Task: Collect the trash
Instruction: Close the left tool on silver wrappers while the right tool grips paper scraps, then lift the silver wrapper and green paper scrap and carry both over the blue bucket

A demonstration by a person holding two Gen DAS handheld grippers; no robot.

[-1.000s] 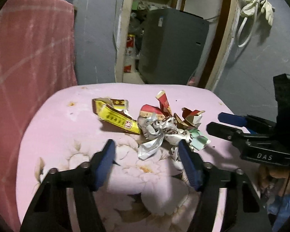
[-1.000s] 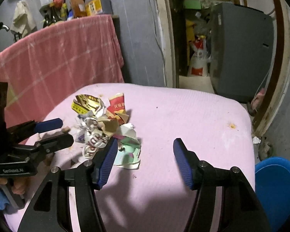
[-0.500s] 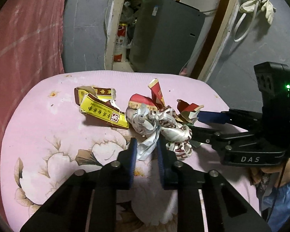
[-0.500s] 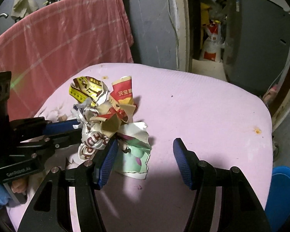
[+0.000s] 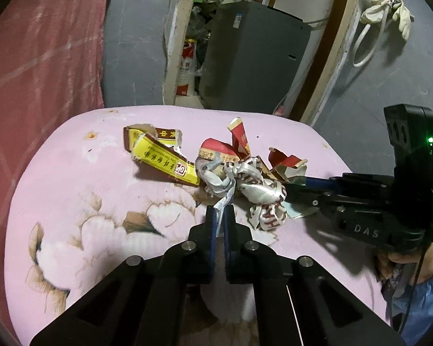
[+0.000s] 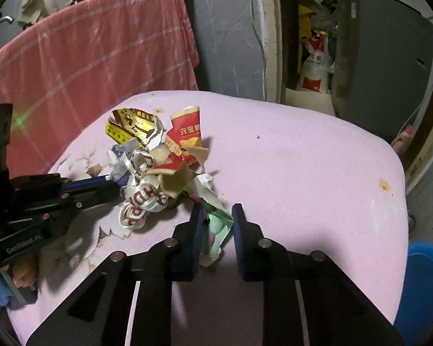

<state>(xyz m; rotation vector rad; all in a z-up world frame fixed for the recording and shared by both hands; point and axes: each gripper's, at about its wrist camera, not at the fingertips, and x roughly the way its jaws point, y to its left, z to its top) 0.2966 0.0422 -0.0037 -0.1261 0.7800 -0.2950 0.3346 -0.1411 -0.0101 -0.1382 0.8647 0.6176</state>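
A silver wrapper [image 5: 255, 186] is pinched by the left tongs [image 5: 220, 216]; the right tongs [image 6: 216, 222], just narrowed, grip green paper [image 6: 216, 227].

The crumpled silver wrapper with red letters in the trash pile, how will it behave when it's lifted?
The silver wrapper looks like thin crinkled foil, so it is probably very light and floppy, sagging rather than holding shape. The left gripper pinches only a thin tail, which might slip or tear. It is tangled with torn red cardboard, so neighbouring scraps could drag along.
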